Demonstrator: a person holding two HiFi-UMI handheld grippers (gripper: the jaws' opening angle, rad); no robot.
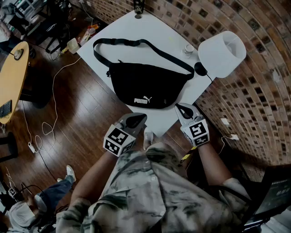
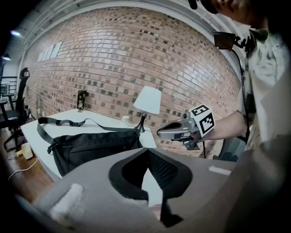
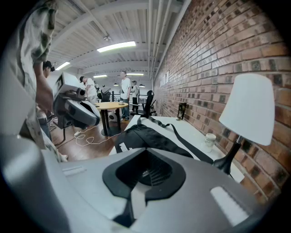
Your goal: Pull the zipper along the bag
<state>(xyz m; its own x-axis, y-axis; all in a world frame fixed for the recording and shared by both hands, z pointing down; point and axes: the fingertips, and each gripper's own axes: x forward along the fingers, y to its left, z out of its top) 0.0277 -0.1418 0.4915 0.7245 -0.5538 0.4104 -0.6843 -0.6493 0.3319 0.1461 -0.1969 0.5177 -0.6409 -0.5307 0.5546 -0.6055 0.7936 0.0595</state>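
A black waist bag (image 1: 144, 86) with a white logo lies flat on the white table (image 1: 157, 28), its strap (image 1: 136, 44) looped toward the far side. The same bag (image 2: 95, 146) (image 3: 150, 139) shows in both gripper views. Its zipper pull is too small to make out. My left gripper (image 1: 137, 119) (image 2: 146, 152) hovers off the table's near edge, just short of the bag's front, shut and empty. Off the bag's near right corner is my right gripper (image 1: 183, 109) (image 3: 144, 150), also shut with nothing in it. Neither gripper touches the bag.
A white-shaded lamp (image 1: 221, 52) and a small cup (image 1: 188, 50) stand at the table's right, against the brick wall. A dark bottle (image 1: 138, 7) is at the far corner. Cables (image 1: 43, 127) trail over the wooden floor at left, by a round wooden table (image 1: 11, 82).
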